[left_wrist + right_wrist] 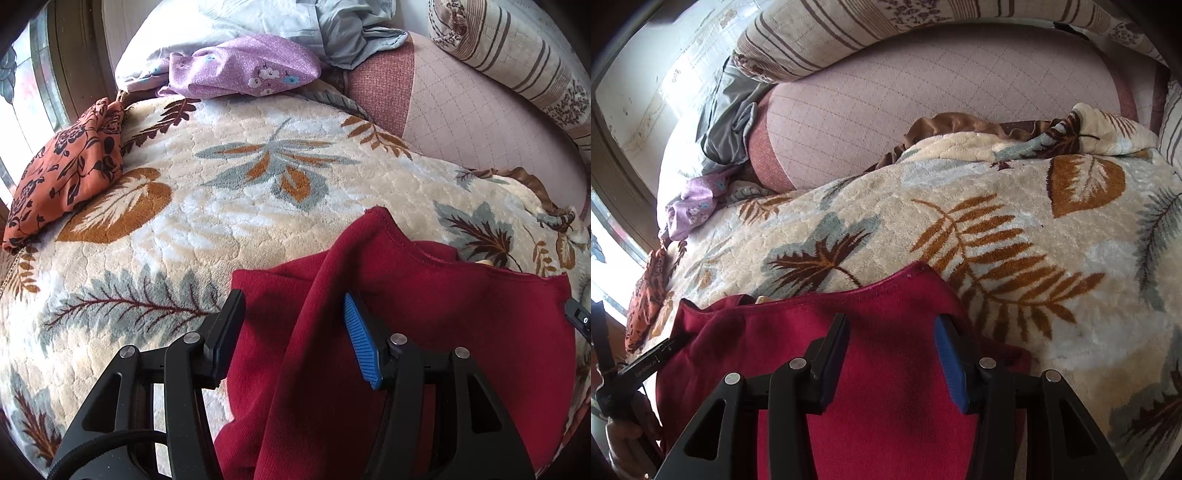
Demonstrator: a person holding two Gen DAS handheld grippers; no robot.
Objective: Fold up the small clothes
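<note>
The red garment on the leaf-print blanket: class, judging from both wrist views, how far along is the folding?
Possibly done: an orange floral cloth lies compactly at the blanket's edge. In hand: the red garment sits between both grippers, a fold draped through the left gripper, whose jaws look open; the right gripper's grip is unclear. Left: the garment is still rumpled, and a purple floral cloth lies crumpled beyond.

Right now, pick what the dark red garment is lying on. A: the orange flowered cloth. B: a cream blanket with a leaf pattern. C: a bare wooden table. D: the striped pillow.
B: the dark red garment lies spread on the cream leaf-patterned blanket, well apart from the striped pillow and the orange flowered cloth.
</note>
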